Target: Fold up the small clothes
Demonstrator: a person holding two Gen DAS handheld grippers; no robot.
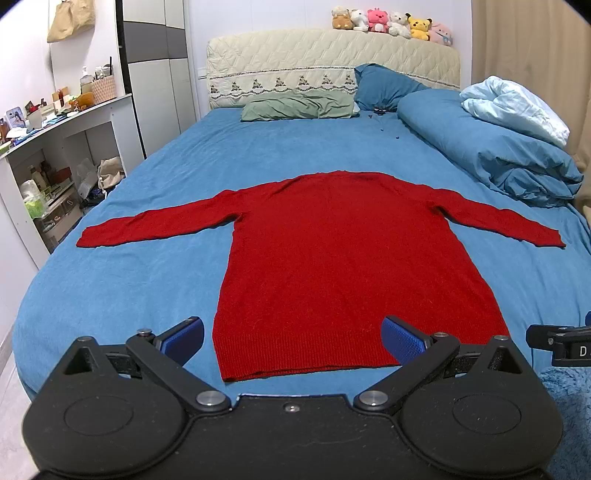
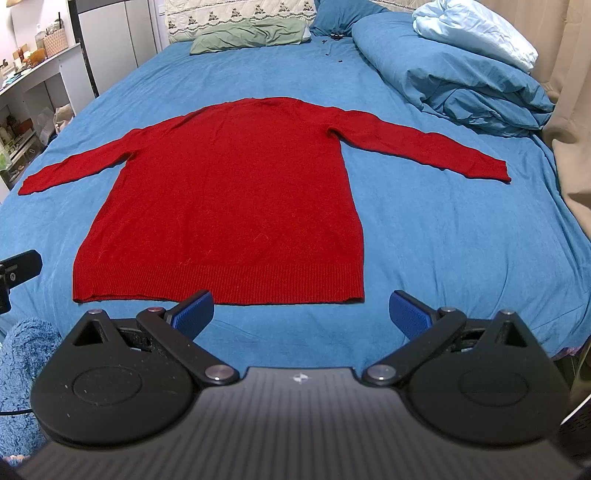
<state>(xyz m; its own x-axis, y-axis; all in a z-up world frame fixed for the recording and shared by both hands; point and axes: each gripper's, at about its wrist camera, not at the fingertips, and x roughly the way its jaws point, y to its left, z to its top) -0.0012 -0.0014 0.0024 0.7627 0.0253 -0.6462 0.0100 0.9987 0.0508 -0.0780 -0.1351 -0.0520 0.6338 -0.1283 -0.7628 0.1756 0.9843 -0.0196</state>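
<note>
My left claw (image 1: pixel 291 341) hung spread wide at the frame's bottom, ribbed blue pads (image 1: pixel 402 341) empty above the sweater's hem. My right claw (image 2: pixel 301 314) gaped the same, holding nothing. Mid-frame, the red knit sweater (image 2: pixel 229 192) lay flat on the blue bed sheet (image 2: pixel 443 229), sleeves outstretched, hem ribbed. Farther up, a rumpled blue duvet (image 1: pixel 491 147) bulged at upper right beside a green pillow (image 1: pixel 295 107).

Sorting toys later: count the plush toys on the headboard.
6, in a row on the headboard: brown, white, pink, white, yellow, pale pink. More may be hidden.
</note>
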